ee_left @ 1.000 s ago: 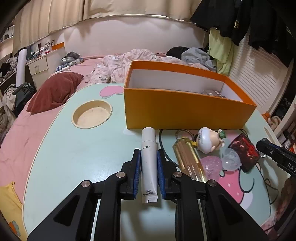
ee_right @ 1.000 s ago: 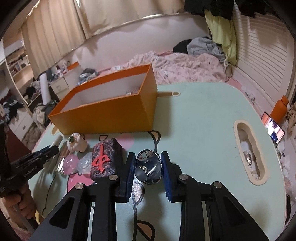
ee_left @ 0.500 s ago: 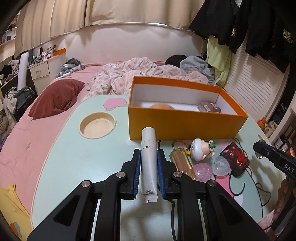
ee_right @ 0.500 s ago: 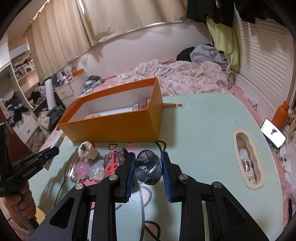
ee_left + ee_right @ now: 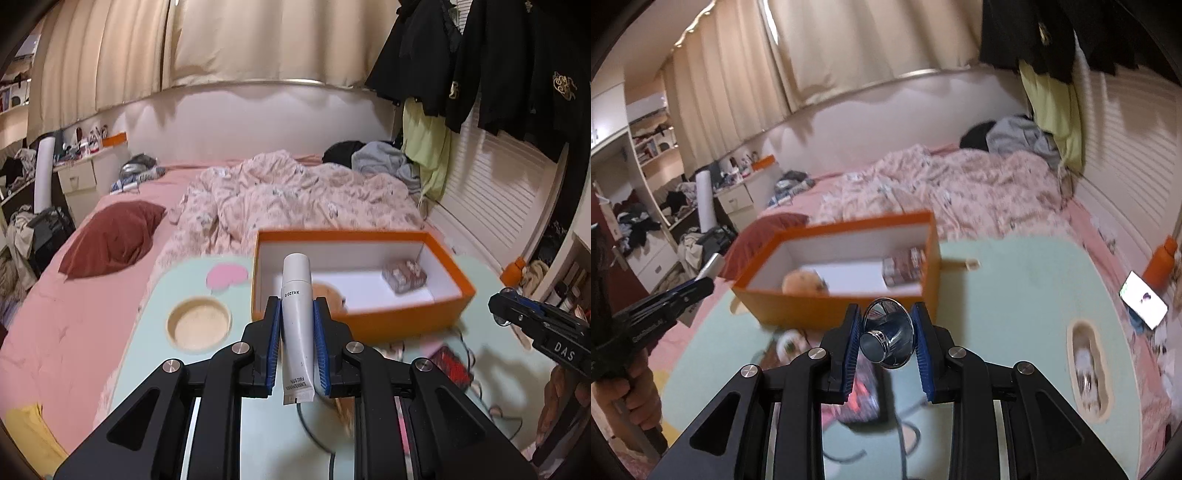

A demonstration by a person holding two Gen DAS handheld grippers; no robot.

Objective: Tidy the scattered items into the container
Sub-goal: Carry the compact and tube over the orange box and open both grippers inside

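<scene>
Both tools lifted, white tube [image 5: 296, 325] clamped in left tool [image 5: 295, 343], above table [image 5: 147, 354]

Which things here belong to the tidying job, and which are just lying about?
Job: white tube in left claw; shiny metal cup in right claw; orange box; red pouch on table.

Lying about: pillow, blanket, phone, orange bottle.

Bedroom: unmade bed [image 5: 295, 192], hanging clothes [image 5: 480, 74]
</scene>
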